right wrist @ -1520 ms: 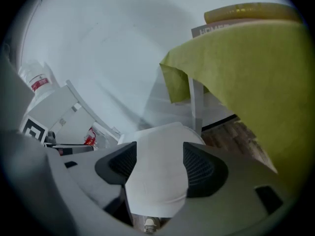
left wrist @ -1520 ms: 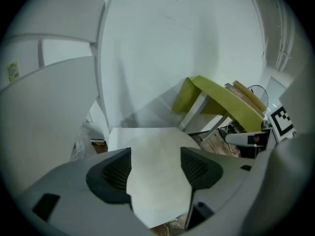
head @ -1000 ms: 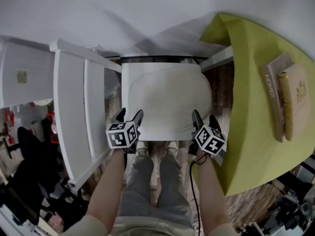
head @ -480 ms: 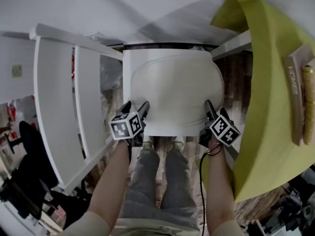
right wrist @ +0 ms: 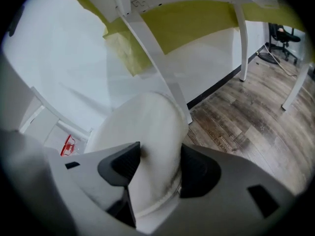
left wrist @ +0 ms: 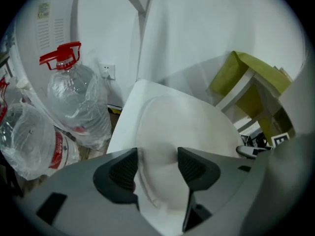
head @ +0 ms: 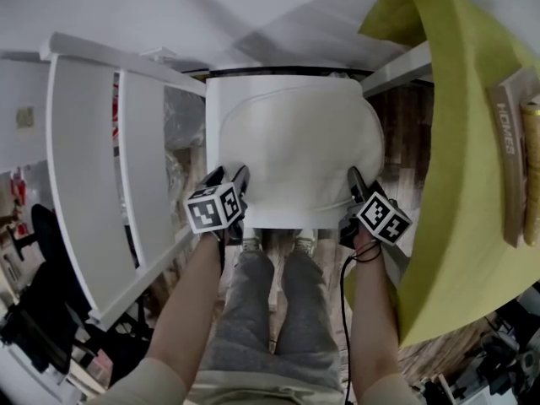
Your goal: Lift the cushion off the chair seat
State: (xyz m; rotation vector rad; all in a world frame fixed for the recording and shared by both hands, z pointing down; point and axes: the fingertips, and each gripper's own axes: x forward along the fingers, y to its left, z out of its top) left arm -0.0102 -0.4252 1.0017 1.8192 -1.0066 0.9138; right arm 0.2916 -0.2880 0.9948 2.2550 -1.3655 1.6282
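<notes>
**Both grippers pinch the cushion's near edge, ready for the lift.**
The jaws of the left gripper (head: 228, 178) and right gripper (head: 361, 184) have just been closing. Each now squeezes a near corner of the pale cream padded fabric cushion (head: 295, 154), which lies flat on the white square chair seat (head: 221, 116) at mid-frame. Raise both ends together and level, since soft padding may slip. Brown wood-plank floor (right wrist: 246, 117) lies below, a yellow-green draped table (head: 456, 142) stands right, and clear plastic water jugs (left wrist: 74, 97) stand left.

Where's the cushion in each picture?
Head view: cushion in the middle.
Left gripper view: cushion low in the middle.
Right gripper view: cushion at lower middle.
Shared landmark: yellow cloth, at right in head and left gripper views, along the top in right gripper view.
</notes>
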